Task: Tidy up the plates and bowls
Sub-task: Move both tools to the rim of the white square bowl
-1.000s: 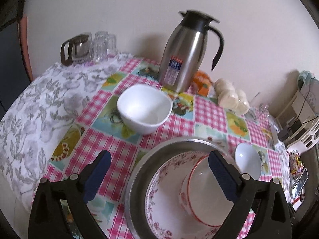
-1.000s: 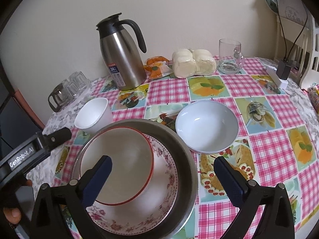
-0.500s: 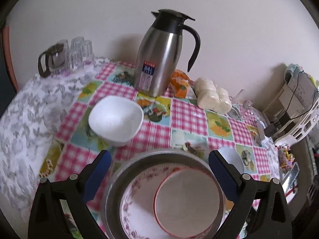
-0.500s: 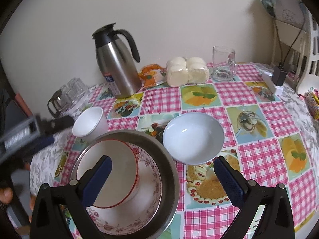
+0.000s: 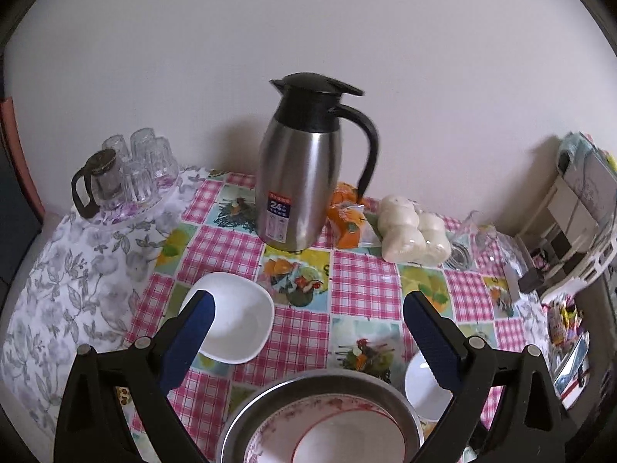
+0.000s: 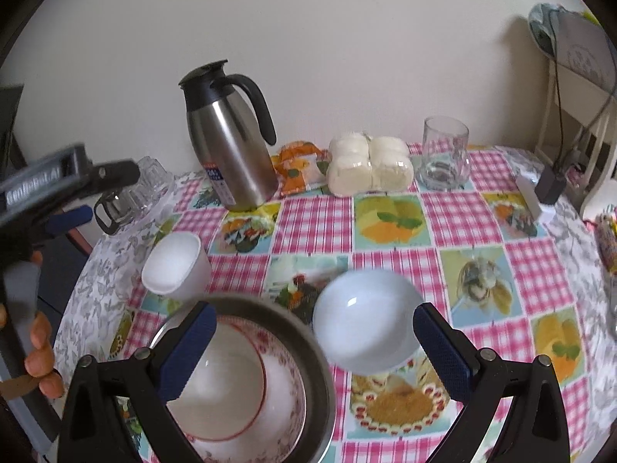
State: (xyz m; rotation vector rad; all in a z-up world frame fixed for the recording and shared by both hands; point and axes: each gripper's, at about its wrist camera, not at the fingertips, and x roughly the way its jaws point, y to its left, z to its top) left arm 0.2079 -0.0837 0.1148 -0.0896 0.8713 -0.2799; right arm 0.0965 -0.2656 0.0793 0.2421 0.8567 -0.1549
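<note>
A steel jug (image 5: 299,177) stood upright near the wall on the checked cloth (image 6: 385,239), its handle turned to the right in the left wrist view. An orange packet (image 6: 299,168), a pack of buns (image 6: 370,168) and a glass mug (image 6: 445,158) stood in a row beside it; small glasses (image 5: 142,166) and a glass pot (image 5: 96,183) sat on the floral cloth at the far left. Nothing lay between either gripper and the dishes.

The metal basin (image 6: 308,351) sat at the near edge, holding a floral plate (image 6: 285,393) with a red-rimmed bowl (image 6: 227,389) on it, mouth up and off toward the plate's left in the right wrist view. A white square bowl (image 5: 239,316) stood upright just left of the basin, and a shallow round bowl (image 6: 366,320) just right of it, blurred, mouth up.

The left gripper (image 5: 308,332) hung above the table, jaws spread wide and empty. The right gripper (image 6: 314,347) hovered over the basin's rim, also spread wide, holding nothing.
</note>
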